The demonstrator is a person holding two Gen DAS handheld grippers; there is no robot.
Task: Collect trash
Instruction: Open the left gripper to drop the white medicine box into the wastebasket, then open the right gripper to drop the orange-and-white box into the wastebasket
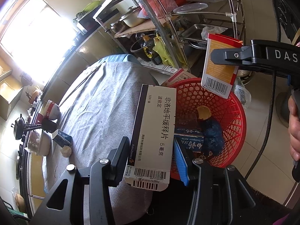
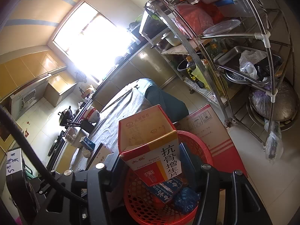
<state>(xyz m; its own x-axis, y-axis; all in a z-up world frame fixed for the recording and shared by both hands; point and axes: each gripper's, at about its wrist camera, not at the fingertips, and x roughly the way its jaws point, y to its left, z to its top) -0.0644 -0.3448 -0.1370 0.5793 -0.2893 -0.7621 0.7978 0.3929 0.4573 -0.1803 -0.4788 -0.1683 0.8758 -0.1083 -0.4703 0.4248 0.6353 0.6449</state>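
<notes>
- Your left tool (image 1: 151,150) is clenched on the white medicine box (image 1: 152,133); the dark pad presses one long edge and the blue pad the other.
- That white medicine box runs lengthwise away from your hand, barcode end nearest you, far end over the near rim of the red basket (image 1: 238,116). The basket lies just ahead and to the right of the box, so the coming drop turns on carrying the box a little rightward until it clears the rim.
- Your right tool (image 2: 150,161) grips the red-and-orange carton (image 2: 150,150) across its width. In the left wrist view this carton (image 1: 218,65) hangs upright above the far side of the basket, barcode end down. It looks nearer to a clean drop than the white box.
- Already in the basket: a blue toothpaste box (image 1: 189,138), a dark blue crumpled lump (image 1: 213,135) and a yellowish scrap (image 1: 203,111).
- The basket sits beside the grey-clothed tabletop (image 1: 101,103), with a cardboard box (image 2: 210,131) just behind it and a metal rack (image 2: 234,46) further back.
- Left on the tabletop, well apart from both tools: a small dark carton (image 1: 62,137), a pale crumpled wad (image 1: 66,151), and bowls (image 1: 52,110) at the far edge.
- The two held boxes hang near each other over one opening, so judge that releasing them one at a time avoids a collision.
</notes>
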